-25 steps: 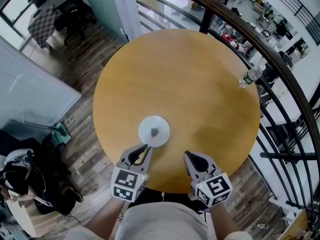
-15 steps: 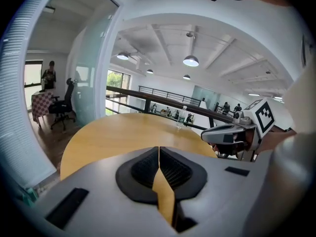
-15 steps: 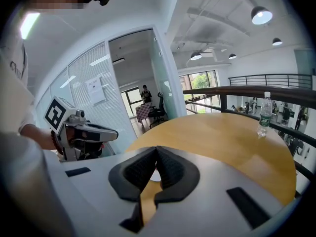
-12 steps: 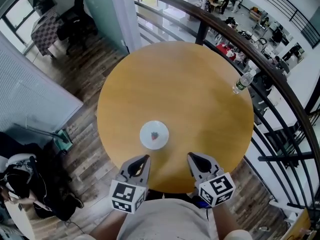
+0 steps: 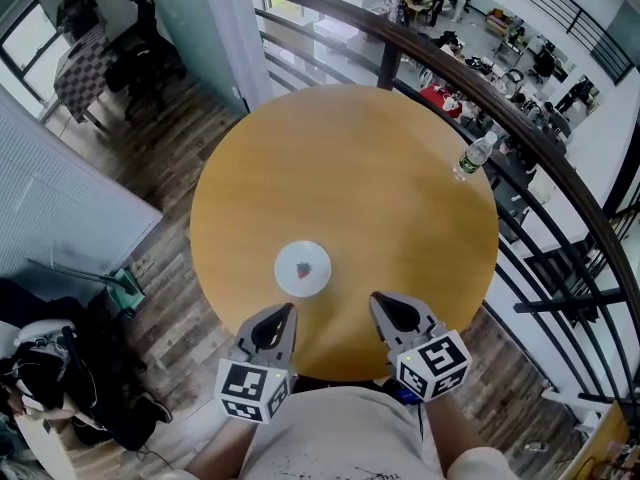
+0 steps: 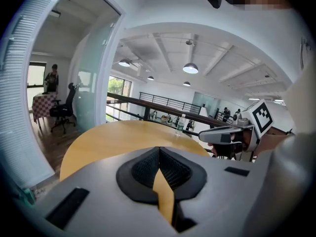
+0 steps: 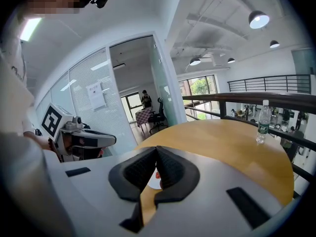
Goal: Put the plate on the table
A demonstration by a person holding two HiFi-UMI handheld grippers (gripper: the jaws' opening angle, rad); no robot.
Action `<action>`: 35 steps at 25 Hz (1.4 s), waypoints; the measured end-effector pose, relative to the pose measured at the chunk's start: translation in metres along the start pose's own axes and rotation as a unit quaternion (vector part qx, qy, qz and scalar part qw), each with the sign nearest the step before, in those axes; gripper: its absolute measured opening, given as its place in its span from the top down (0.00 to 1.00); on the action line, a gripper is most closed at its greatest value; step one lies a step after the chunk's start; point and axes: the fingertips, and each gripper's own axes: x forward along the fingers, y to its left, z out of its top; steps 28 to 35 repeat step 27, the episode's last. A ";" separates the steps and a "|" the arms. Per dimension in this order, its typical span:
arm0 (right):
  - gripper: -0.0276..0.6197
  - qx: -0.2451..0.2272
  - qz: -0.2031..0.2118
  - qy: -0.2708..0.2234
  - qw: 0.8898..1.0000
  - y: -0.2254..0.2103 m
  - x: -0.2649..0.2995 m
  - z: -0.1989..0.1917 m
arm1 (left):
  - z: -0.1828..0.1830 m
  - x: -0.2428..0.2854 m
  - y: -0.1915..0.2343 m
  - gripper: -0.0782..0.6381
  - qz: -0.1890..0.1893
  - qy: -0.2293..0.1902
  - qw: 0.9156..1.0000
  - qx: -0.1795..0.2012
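Observation:
A small white plate (image 5: 303, 268) with a red mark in its middle lies flat on the round wooden table (image 5: 350, 168), near the front edge. My left gripper (image 5: 285, 312) hangs just short of the plate's near rim, apart from it, jaws shut on nothing. To its right, my right gripper (image 5: 379, 301) is also shut and empty over the table's front edge. In the left gripper view the shut jaws (image 6: 159, 150) point across the table, and the plate is hidden. In the right gripper view a sliver of the plate (image 7: 153, 180) shows behind the shut jaws (image 7: 156, 150).
A clear water bottle (image 5: 472, 157) stands at the table's far right edge, also visible as the bottle (image 7: 263, 122). A dark railing (image 5: 520, 138) curves round behind and right of the table. Bags and clutter (image 5: 60, 368) lie on the wooden floor to the left.
My left gripper has let go of the plate's near rim, drawn back toward me and shut. The plate stays on the table. The right gripper has barely moved.

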 end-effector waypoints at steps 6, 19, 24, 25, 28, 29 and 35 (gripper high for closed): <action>0.92 -0.011 0.007 0.000 1.000 0.006 0.003 0.008 | 0.005 -0.001 0.002 0.86 -0.002 -0.003 1.000 0.010; 0.92 0.000 0.008 0.000 1.000 -0.001 0.002 0.003 | 0.003 0.007 -0.003 0.86 -0.013 0.007 1.000 0.016; 0.92 -0.002 0.007 0.001 1.000 -0.003 0.003 0.003 | 0.003 0.009 -0.001 0.86 -0.013 0.010 1.000 0.015; 0.92 -0.003 0.007 0.001 1.000 -0.003 0.003 0.004 | 0.003 0.009 -0.001 0.86 -0.013 0.011 1.000 0.014; 0.92 -0.004 0.007 0.002 1.000 -0.003 0.002 0.005 | 0.003 0.008 -0.001 0.86 -0.014 0.012 1.000 0.014; 0.92 -0.004 0.007 0.002 1.000 -0.003 0.002 0.005 | 0.003 0.008 -0.001 0.86 -0.014 0.012 1.000 0.014; 0.92 -0.004 0.007 0.002 1.000 -0.003 0.002 0.005 | 0.003 0.008 -0.001 0.86 -0.014 0.012 1.000 0.014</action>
